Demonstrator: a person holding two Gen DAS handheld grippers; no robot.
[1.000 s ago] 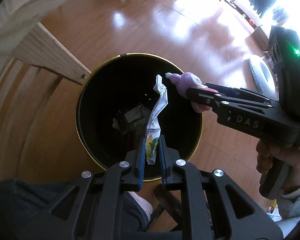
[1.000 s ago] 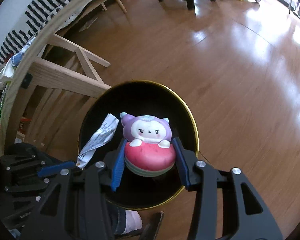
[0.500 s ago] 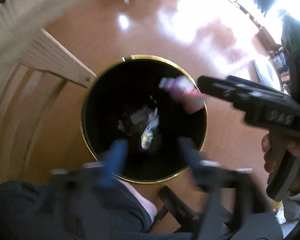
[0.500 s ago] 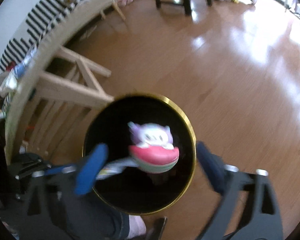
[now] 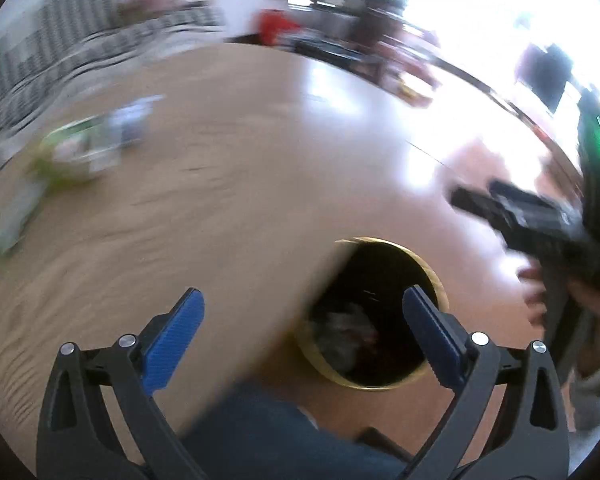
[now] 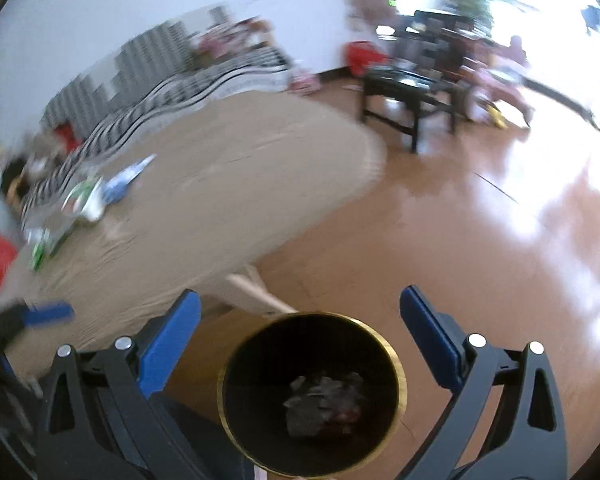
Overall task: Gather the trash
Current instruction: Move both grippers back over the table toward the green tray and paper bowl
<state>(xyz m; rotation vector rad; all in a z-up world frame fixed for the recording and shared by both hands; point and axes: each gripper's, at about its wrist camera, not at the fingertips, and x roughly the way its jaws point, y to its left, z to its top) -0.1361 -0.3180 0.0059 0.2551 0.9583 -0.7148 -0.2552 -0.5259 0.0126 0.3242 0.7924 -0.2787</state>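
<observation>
The black bin with a gold rim (image 6: 396,360) stands on the floor below both grippers, beside the table. Crumpled trash (image 6: 320,400) lies at its bottom, also seen in the left wrist view as dim trash (image 5: 348,324) inside the bin (image 5: 432,276). My left gripper (image 5: 300,292) is opening its jaws wide, with nothing between them. My right gripper (image 6: 300,292) is open and empty above the bin. In the left wrist view the right gripper (image 5: 520,216) is blurred at the right. Blurred wrappers (image 6: 84,196) lie on the round wooden table (image 6: 240,184).
The table's edge (image 5: 220,200) partly covers the bin in the left wrist view. A black low table (image 6: 412,84) stands farther off on the glossy wooden floor. A striped cloth (image 6: 160,92) lies behind the round table. A person's dark trouser leg (image 5: 260,432) is beside the bin.
Both grippers opened: the paper wrapper and the pink plush toy dropped into the bin. Both then rose and tilted up, bringing the tabletop into view.
</observation>
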